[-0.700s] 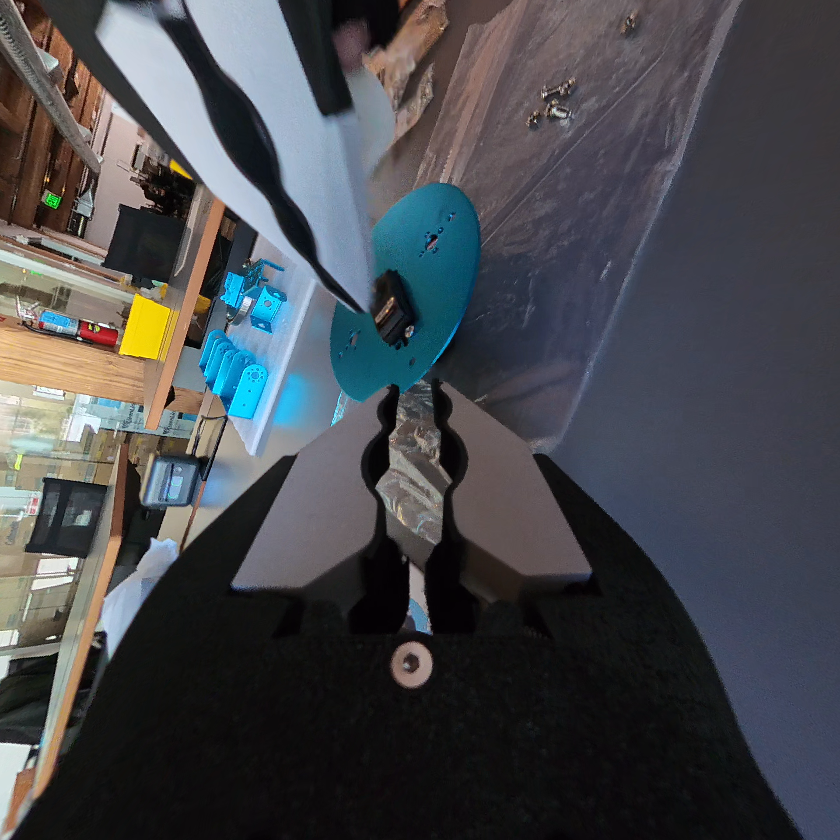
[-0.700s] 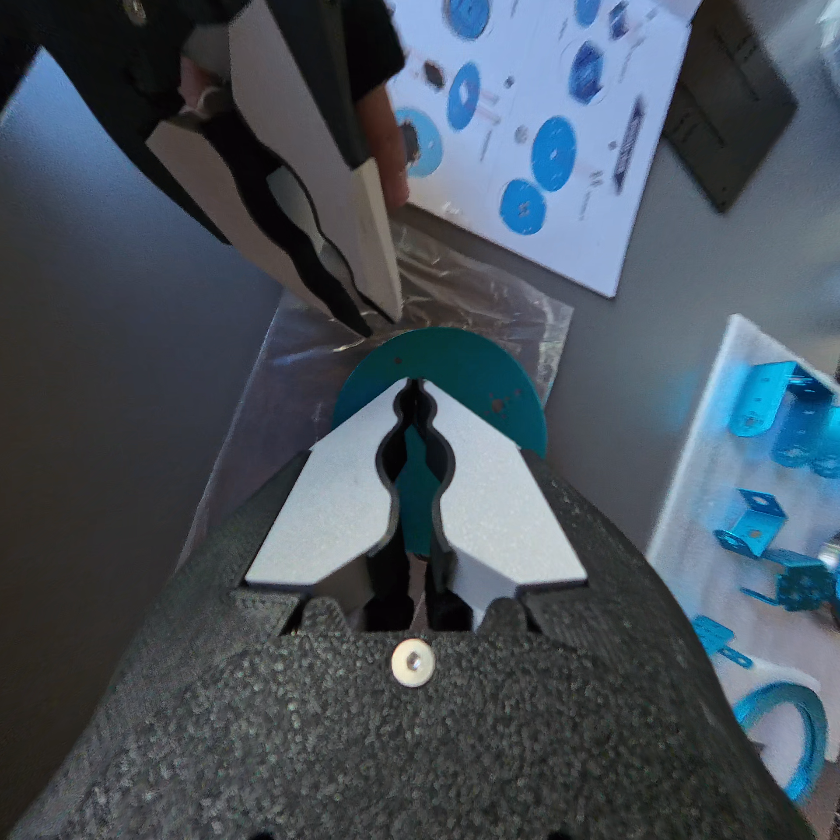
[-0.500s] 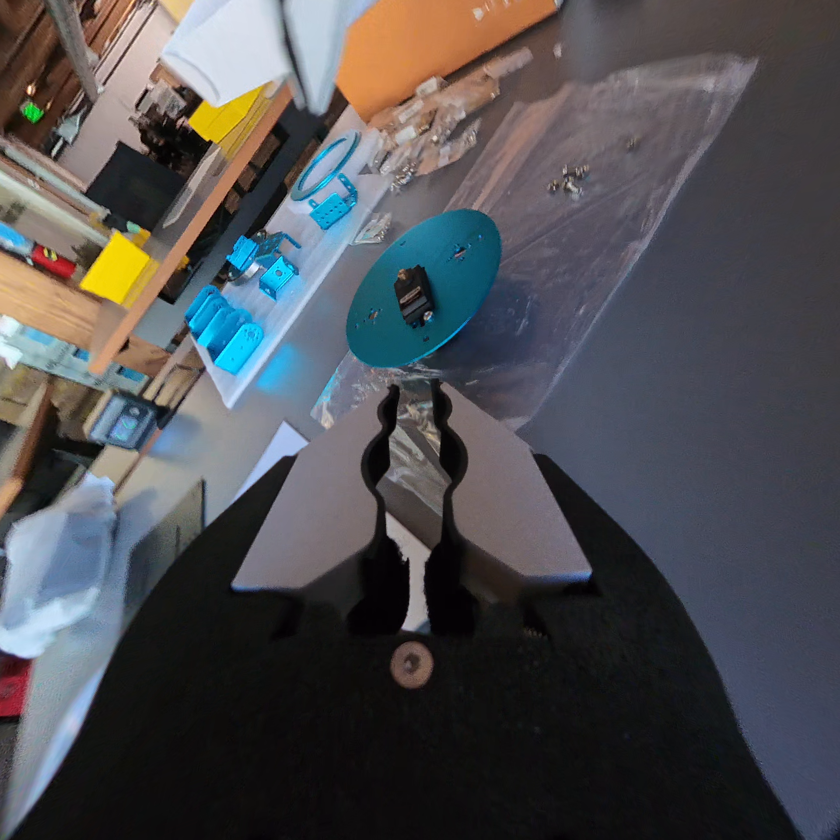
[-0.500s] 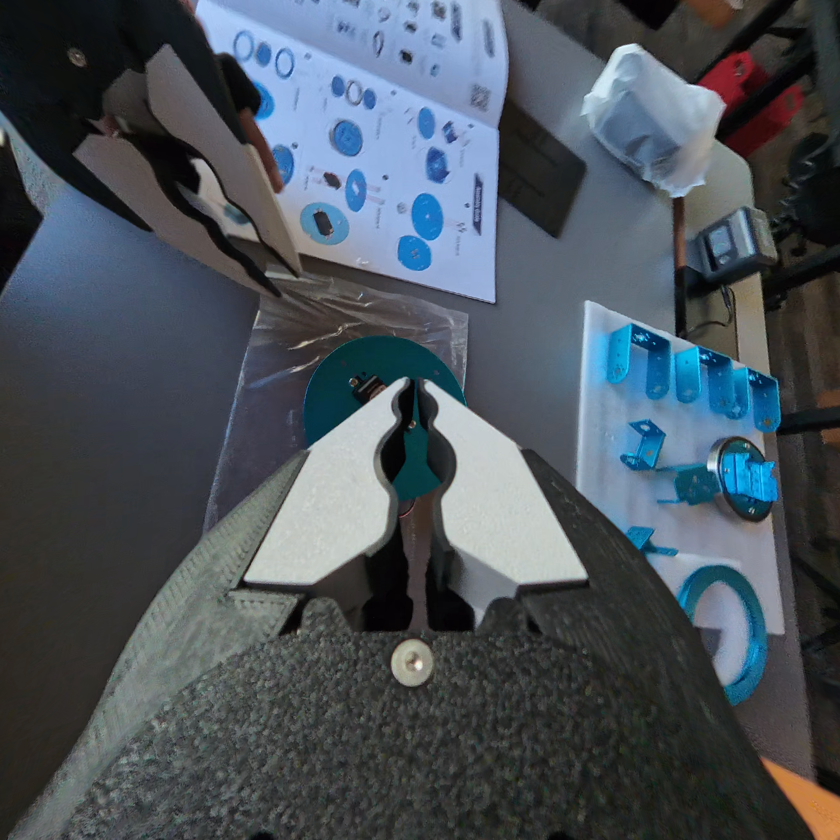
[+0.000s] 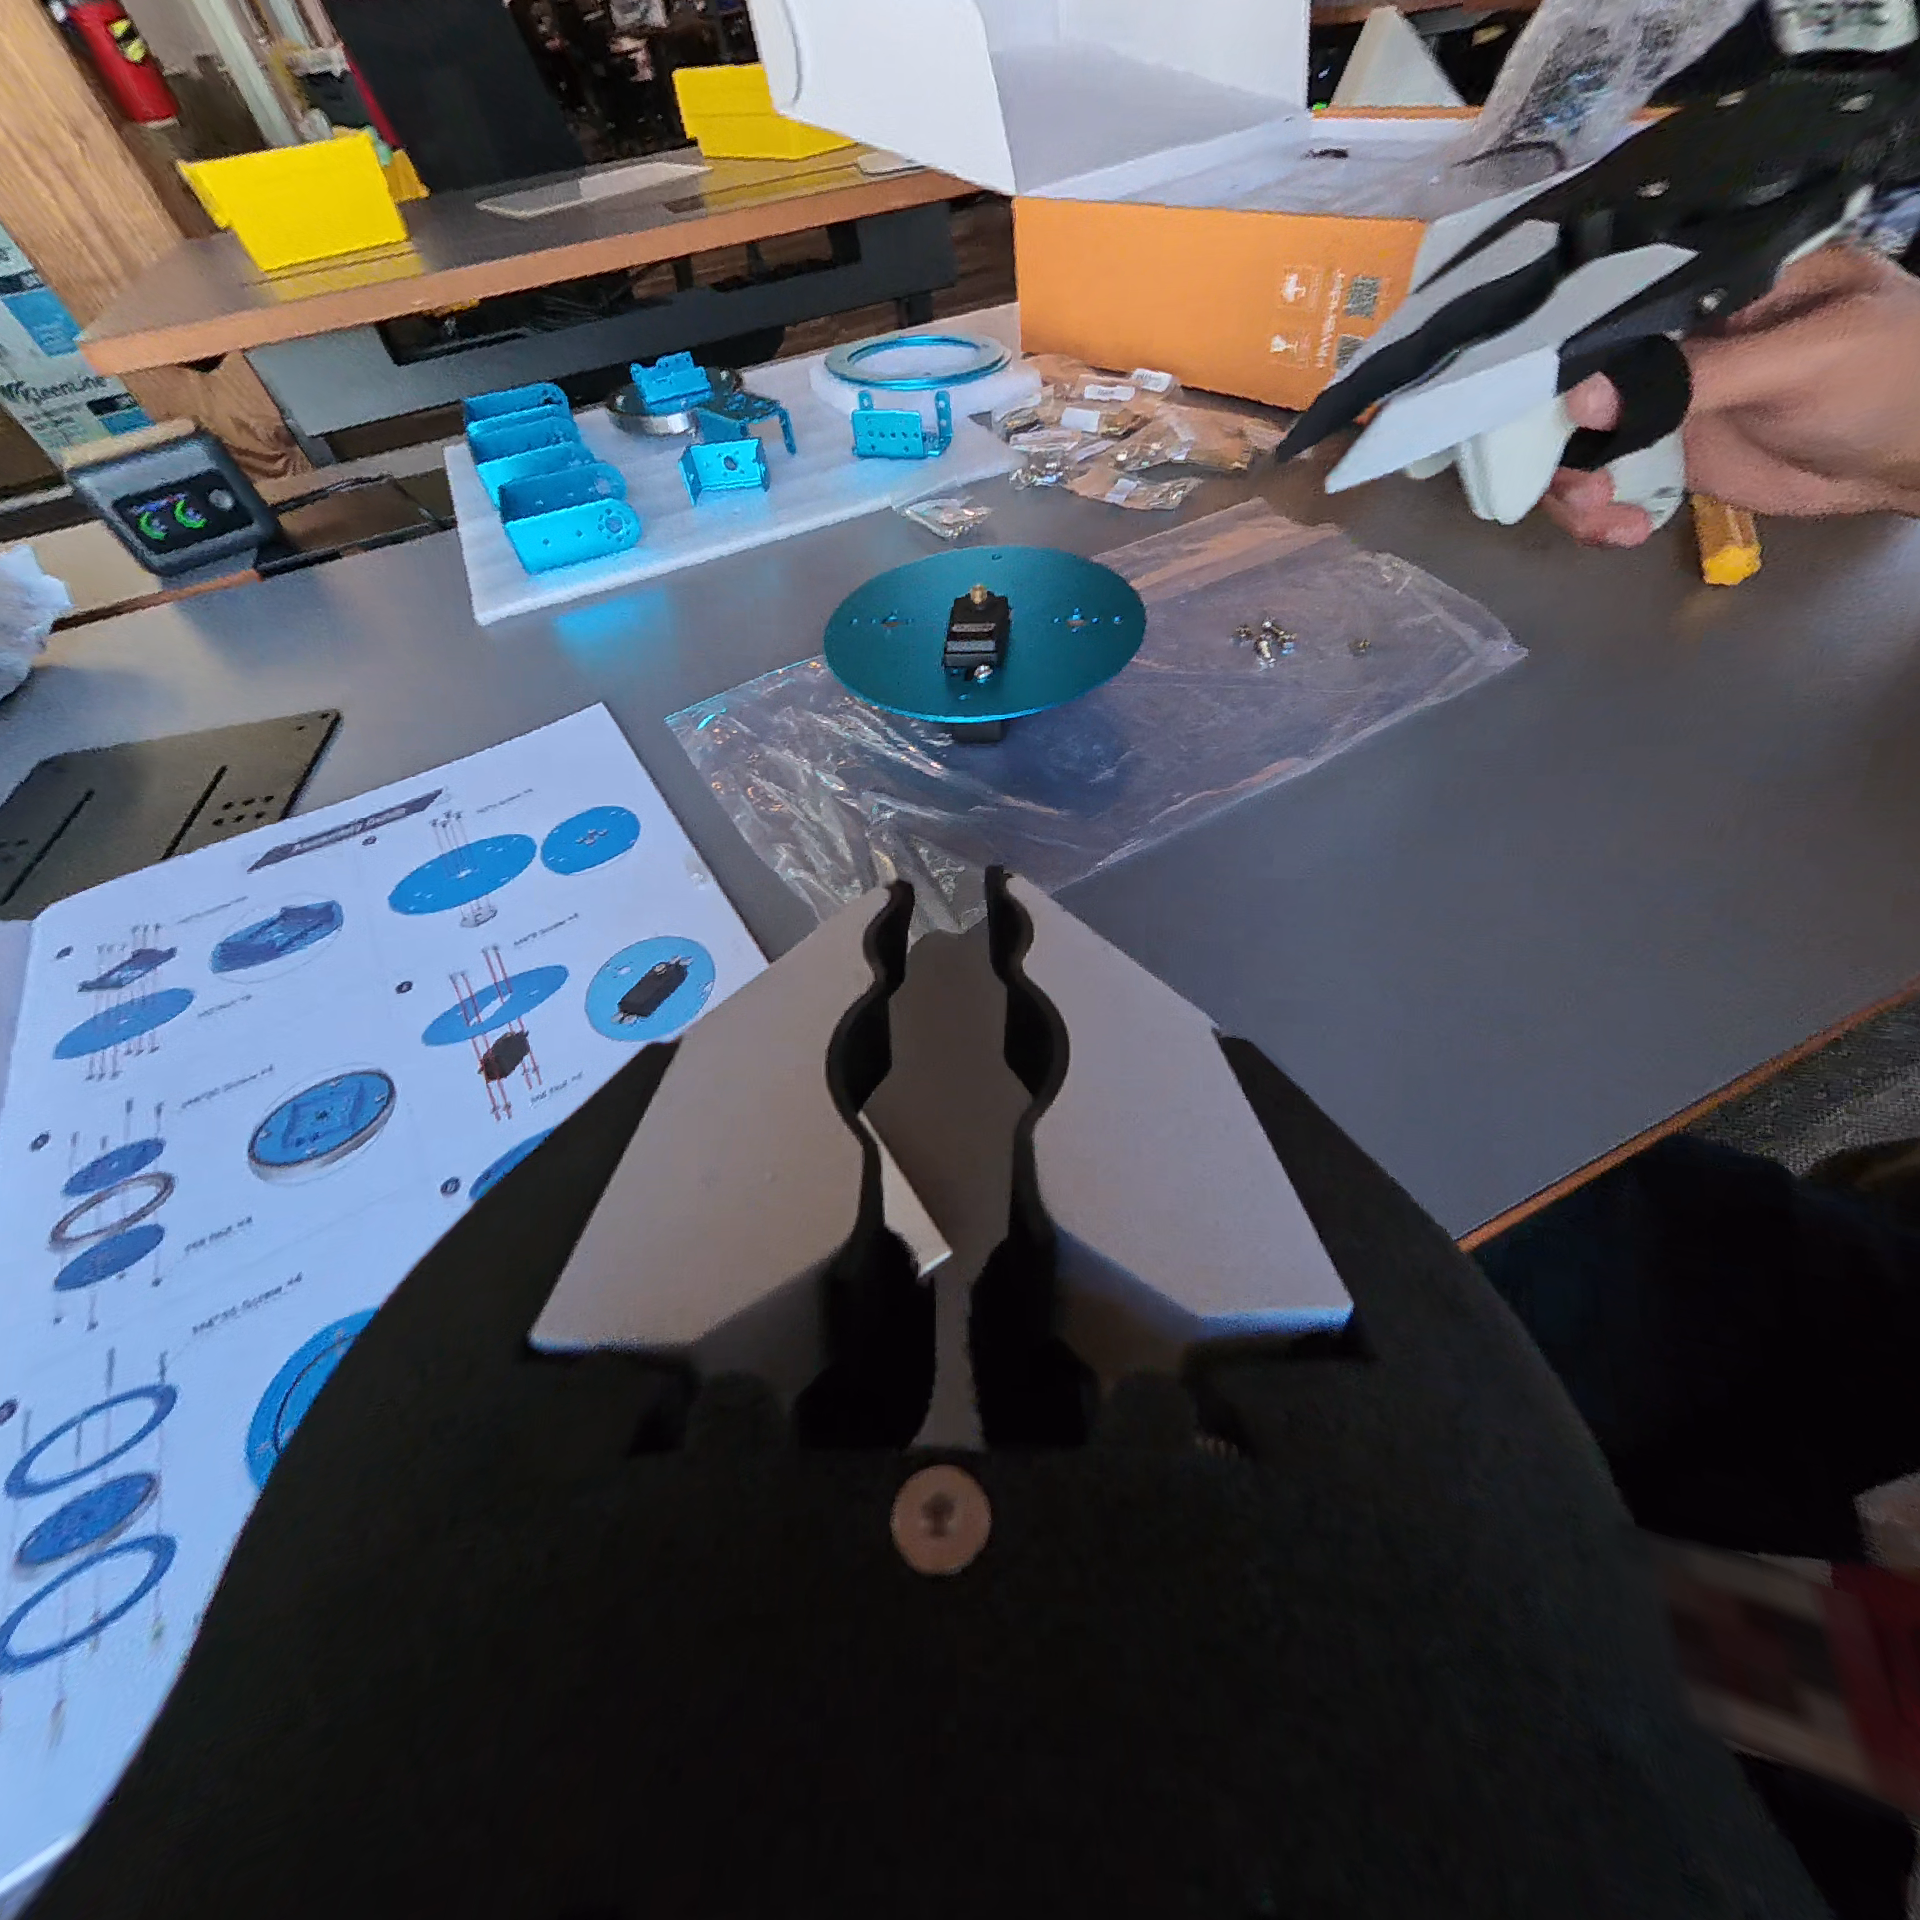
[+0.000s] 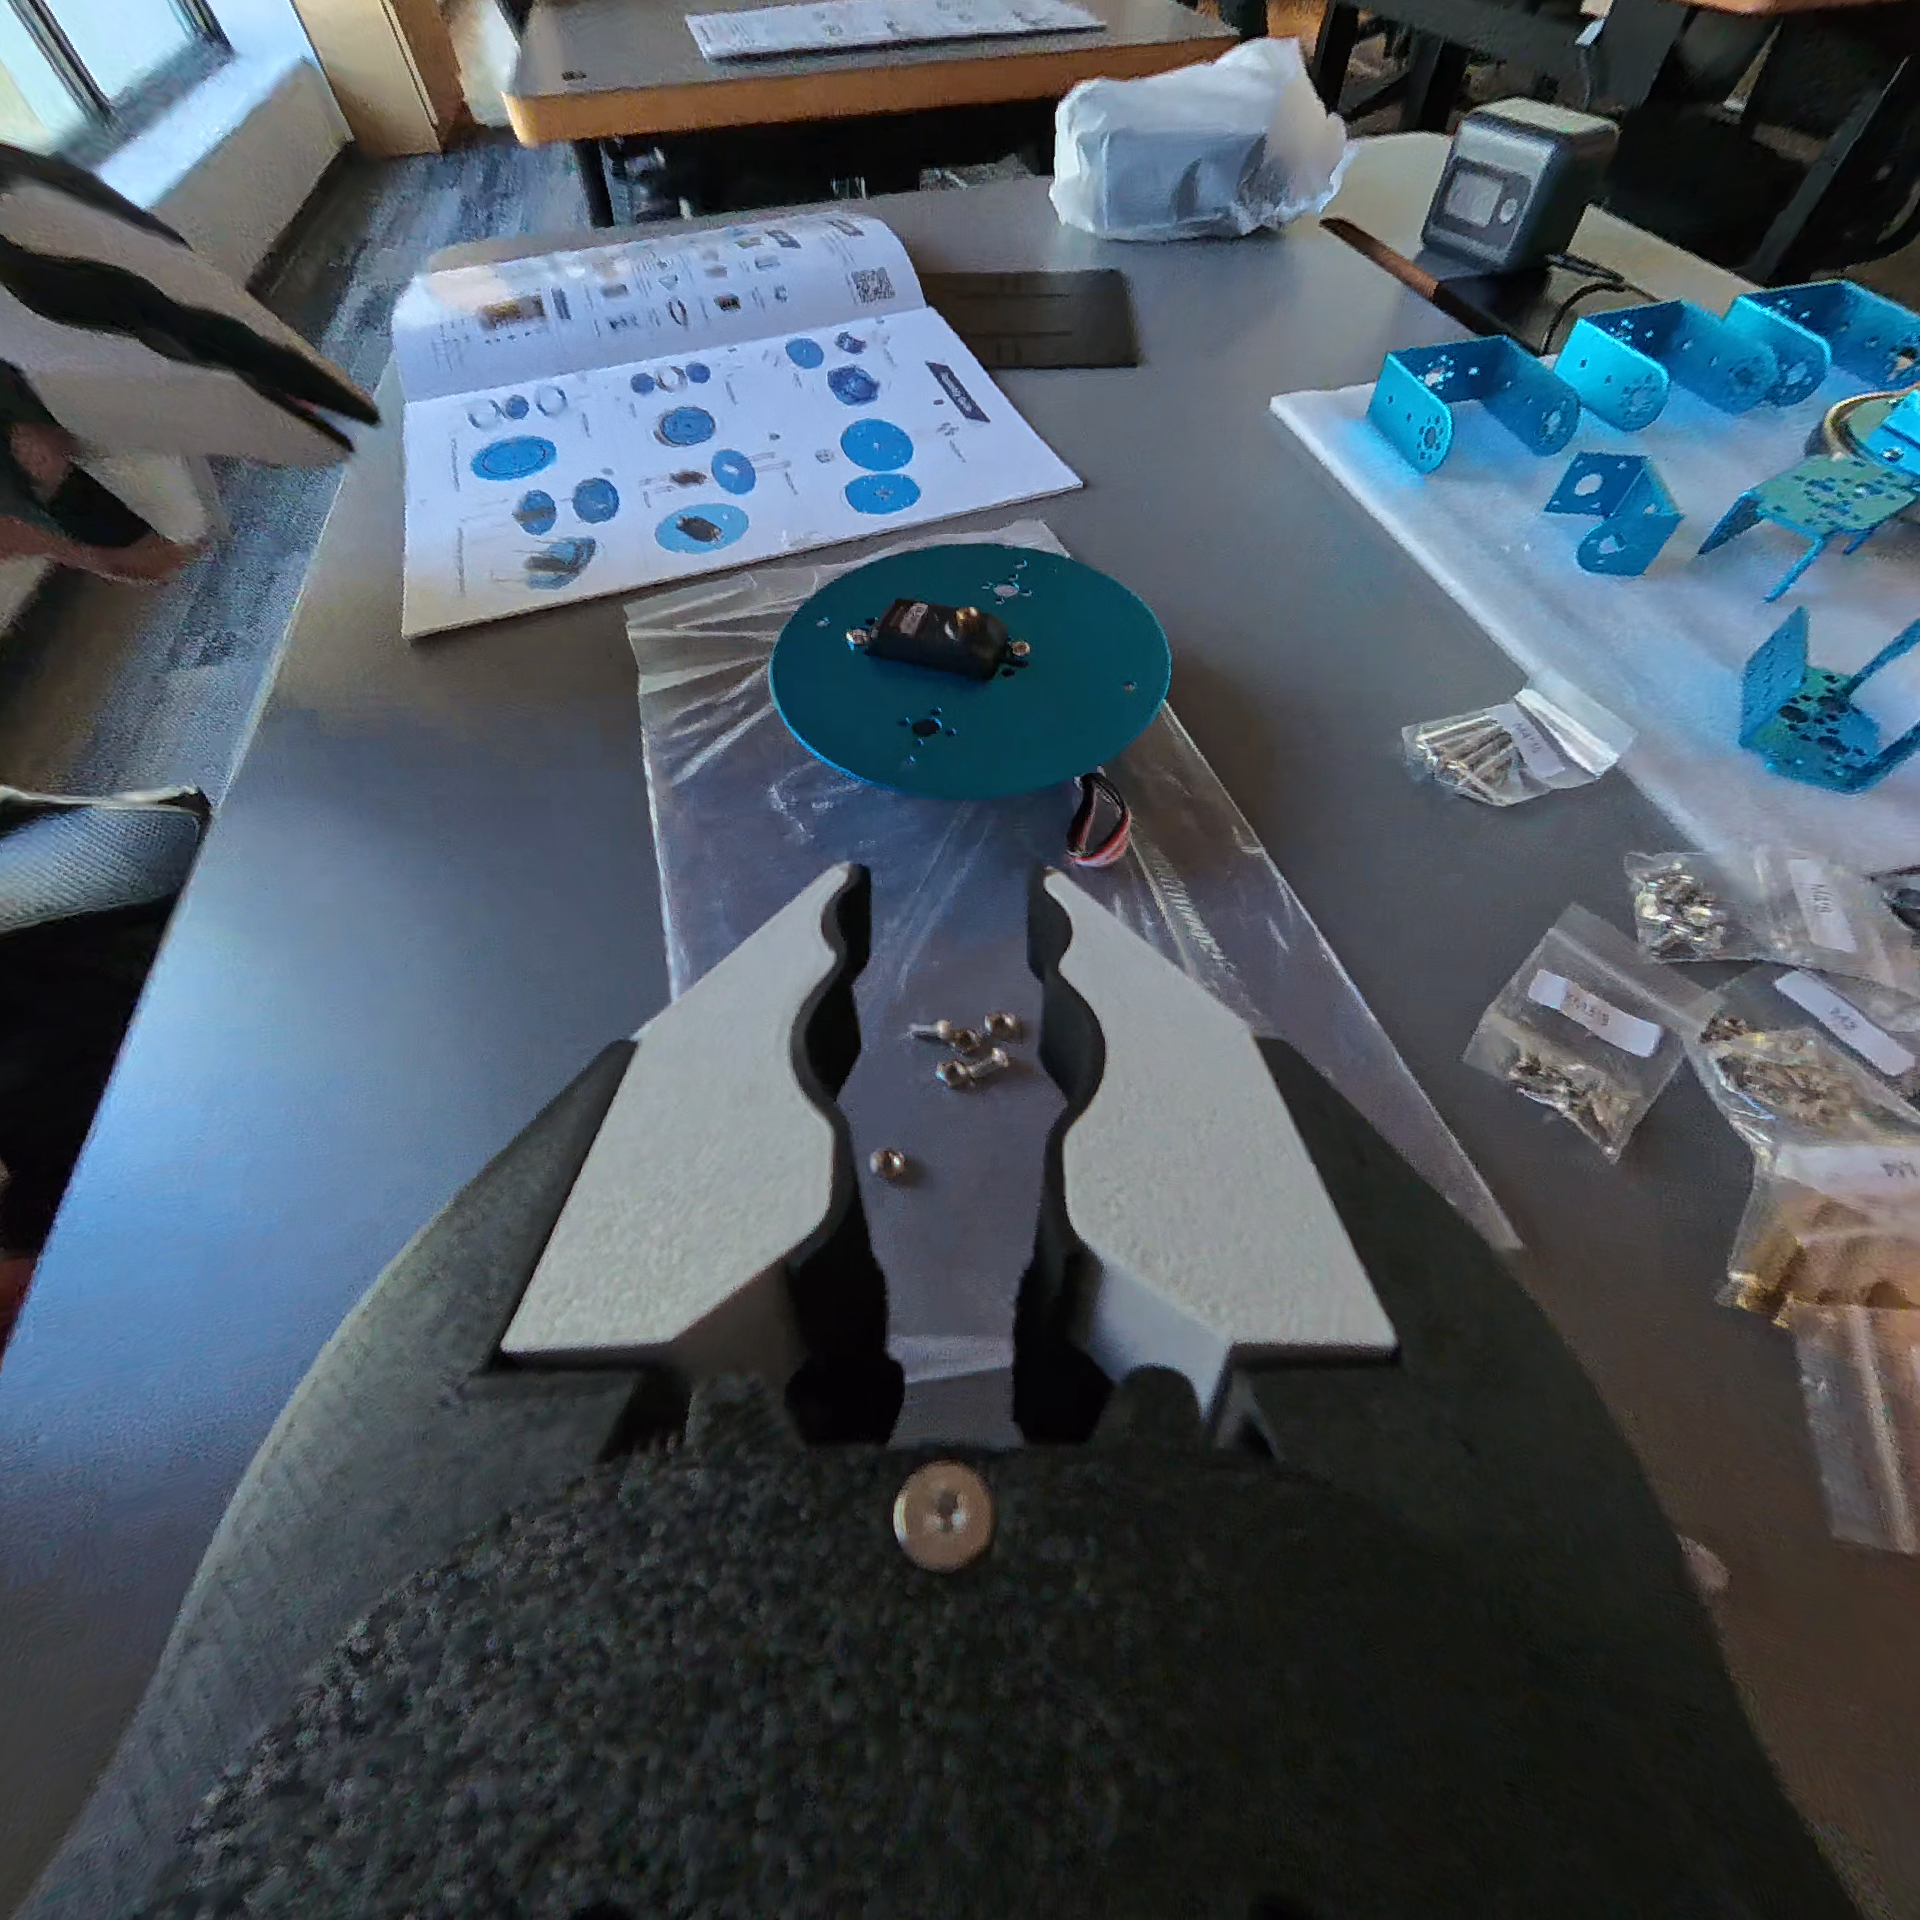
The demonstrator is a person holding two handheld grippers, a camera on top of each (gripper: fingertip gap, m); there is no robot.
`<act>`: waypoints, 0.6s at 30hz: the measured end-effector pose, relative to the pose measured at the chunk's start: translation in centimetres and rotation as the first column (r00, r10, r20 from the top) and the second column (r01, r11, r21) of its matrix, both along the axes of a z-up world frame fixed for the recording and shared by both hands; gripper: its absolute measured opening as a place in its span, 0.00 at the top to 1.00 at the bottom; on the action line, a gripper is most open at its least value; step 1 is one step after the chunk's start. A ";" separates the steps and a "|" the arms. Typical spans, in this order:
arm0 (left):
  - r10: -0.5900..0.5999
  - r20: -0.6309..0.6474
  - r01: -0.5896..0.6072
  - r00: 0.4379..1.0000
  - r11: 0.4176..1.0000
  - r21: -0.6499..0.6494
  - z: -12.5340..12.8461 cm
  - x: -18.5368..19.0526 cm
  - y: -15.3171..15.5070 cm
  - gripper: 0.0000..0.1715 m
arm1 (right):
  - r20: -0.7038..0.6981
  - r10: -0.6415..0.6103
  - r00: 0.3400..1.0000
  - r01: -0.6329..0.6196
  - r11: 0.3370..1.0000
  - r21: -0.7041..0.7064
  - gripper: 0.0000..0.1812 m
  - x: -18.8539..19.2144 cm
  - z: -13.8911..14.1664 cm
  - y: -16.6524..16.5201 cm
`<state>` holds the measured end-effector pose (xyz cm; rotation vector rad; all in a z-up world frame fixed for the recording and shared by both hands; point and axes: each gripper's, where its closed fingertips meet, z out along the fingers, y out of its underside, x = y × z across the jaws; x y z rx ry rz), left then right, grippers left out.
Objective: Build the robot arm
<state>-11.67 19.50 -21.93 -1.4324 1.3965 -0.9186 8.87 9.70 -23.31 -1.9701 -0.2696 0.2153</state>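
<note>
A round blue disc (image 5: 1049, 665) with a black servo (image 5: 971, 634) mounted in its middle rests on a clear plastic bag (image 5: 1299, 675) on the grey table. My left gripper (image 5: 951, 896) hangs above the table in front of the bag, its jaws a little apart and empty. In the right wrist view the disc (image 6: 966, 727) and servo (image 6: 935, 629) lie ahead of my right gripper (image 6: 951, 883), which is open and empty above several loose screws (image 6: 966, 1049) on the bag (image 6: 727, 831). The right gripper (image 5: 1307, 470) also shows at the upper right of the left wrist view, in a hand.
An open instruction booklet (image 5: 312, 1039) lies left of the bag. A white foam sheet (image 5: 727, 530) holds blue metal brackets. Small bags of hardware (image 6: 1590, 1039) lie beside it. An orange box (image 5: 1195, 291) stands behind. A black plate (image 5: 135, 800) lies far left. The table edge (image 5: 1662, 1138) is near right. Across from one pair of fingers to the other is roughly 25 cm. My left tips are about 20 cm from the disc (image 6: 966, 727), my right tips only 9 cm. It turns up in the left wrist view (image 5: 1069, 604) as well.
Both grippers have drawn back and up from the disc. The right gripper was shut close over the disc and is now open. The disc stays on the bag.
</note>
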 end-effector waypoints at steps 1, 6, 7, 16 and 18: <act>0.010 -0.010 -0.010 1.000 1.000 -0.020 0.0 -0.1 0.0 0.92 | 0.029 -0.017 0.999 0.017 1.000 -0.006 0.85 0.5 -0.2 0.0; -0.034 -0.023 0.031 0.999 0.991 -0.133 0.2 -0.4 -1.4 0.92 | -0.003 -0.023 1.000 0.023 0.999 -0.048 0.83 0.8 -1.1 0.2; -0.034 -0.030 0.029 0.999 0.991 -0.134 0.2 -0.6 -1.6 0.92 | 0.005 -0.022 1.000 0.022 0.999 -0.046 0.83 0.8 -1.1 0.2; -0.048 -0.054 0.043 0.997 0.995 -0.093 1.5 -3.1 -4.4 0.91 | 0.052 -0.021 0.998 0.025 0.996 -0.086 0.85 0.9 -2.1 0.1; -0.050 -0.040 0.046 0.998 0.994 -0.094 2.1 -4.0 -5.2 0.91 | 0.053 -0.013 0.998 0.017 0.996 -0.083 0.85 0.7 -2.2 0.1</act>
